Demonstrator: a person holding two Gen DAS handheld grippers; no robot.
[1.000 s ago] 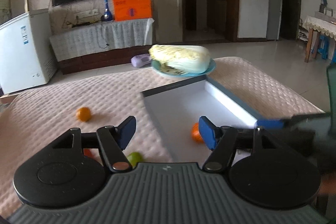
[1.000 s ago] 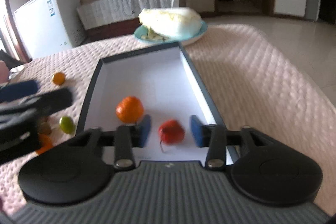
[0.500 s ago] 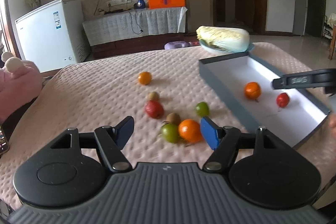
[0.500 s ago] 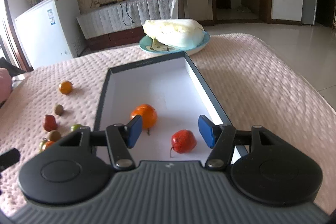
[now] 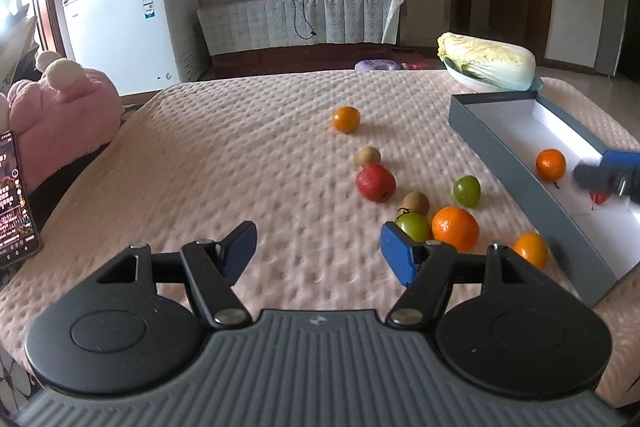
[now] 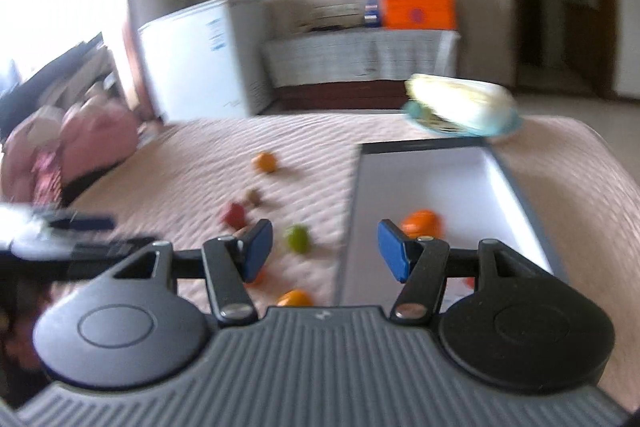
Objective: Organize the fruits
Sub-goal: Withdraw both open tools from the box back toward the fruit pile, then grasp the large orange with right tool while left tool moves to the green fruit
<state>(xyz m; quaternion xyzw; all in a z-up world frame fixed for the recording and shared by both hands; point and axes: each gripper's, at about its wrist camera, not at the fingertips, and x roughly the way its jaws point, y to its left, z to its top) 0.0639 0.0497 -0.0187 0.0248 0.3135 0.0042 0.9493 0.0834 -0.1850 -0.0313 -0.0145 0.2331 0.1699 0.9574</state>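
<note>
Loose fruit lies on the pink quilted table: a small orange (image 5: 346, 119), a red fruit (image 5: 375, 183), two brown fruits (image 5: 368, 155), green fruits (image 5: 466, 190) (image 5: 413, 225) and oranges (image 5: 455, 229) (image 5: 531, 249). The grey box (image 5: 520, 179) with a white floor holds an orange (image 5: 551, 165) and a red fruit (image 5: 598, 195). My left gripper (image 5: 318, 251) is open and empty, just left of the fruit cluster. My right gripper (image 6: 325, 247) is open and empty, above the box's left wall (image 6: 347, 223); its view is blurred.
A cabbage on a blue plate (image 5: 486, 65) stands behind the box. A pink plush toy (image 5: 60, 107) and a phone (image 5: 14, 199) lie at the table's left edge. A white freezer (image 5: 132, 23) and a TV bench stand beyond the table.
My left gripper has swung left from the box, and the fruit cluster has shifted right in its view. My right gripper let go of the red fruit in the box, opened and swung left.
</note>
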